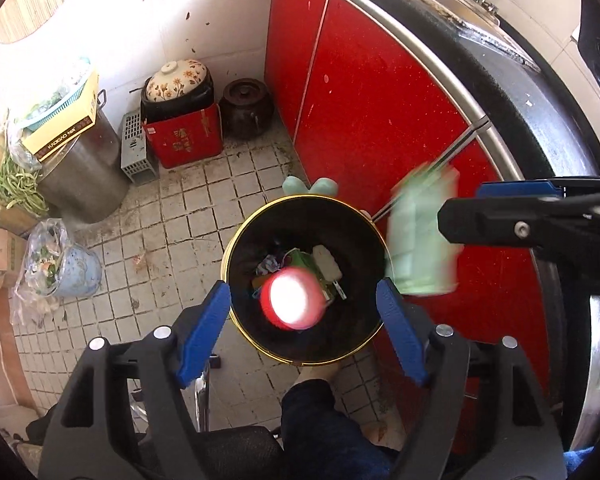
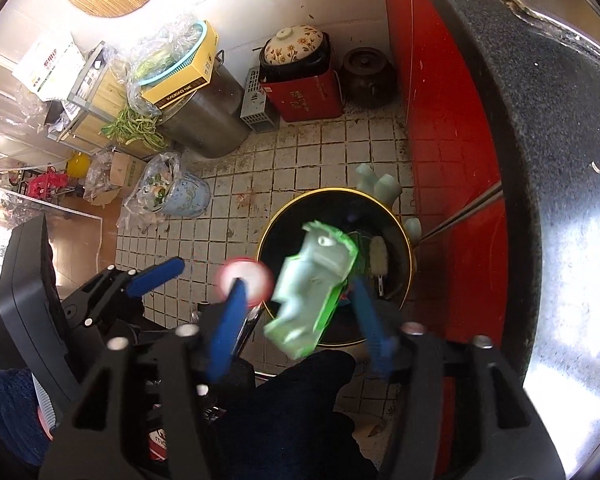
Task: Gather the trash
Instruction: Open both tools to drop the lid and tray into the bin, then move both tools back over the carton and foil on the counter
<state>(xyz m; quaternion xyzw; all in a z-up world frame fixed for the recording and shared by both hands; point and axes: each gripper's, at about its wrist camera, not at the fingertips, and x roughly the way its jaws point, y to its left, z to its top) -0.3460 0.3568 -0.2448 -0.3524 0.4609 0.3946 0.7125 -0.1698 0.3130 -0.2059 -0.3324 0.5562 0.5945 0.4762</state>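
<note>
A black bin with a gold rim [image 1: 236,240] [image 2: 404,236] stands on the tiled floor below both grippers, with wrappers, a green packet and a white item inside. My left gripper [image 1: 304,296] is open above it. A blurred red cup with a white inside [image 1: 294,300] [image 2: 244,282] hangs loose between its blue fingers, touching neither pad. My right gripper [image 2: 300,300] is open too. A blurred pale green carton [image 2: 312,292] [image 1: 424,236] is in the gap over the bin's near rim, free of its pads.
Red cabinet doors [image 1: 380,120] and a dark counter edge [image 2: 540,160] close off the right side. A steel pot [image 1: 84,176], a red box under a flowered pot [image 1: 188,140], a brown jar [image 1: 246,108] and a blue scrap bucket [image 1: 76,272] line the floor. A person's leg [image 1: 316,420] is below.
</note>
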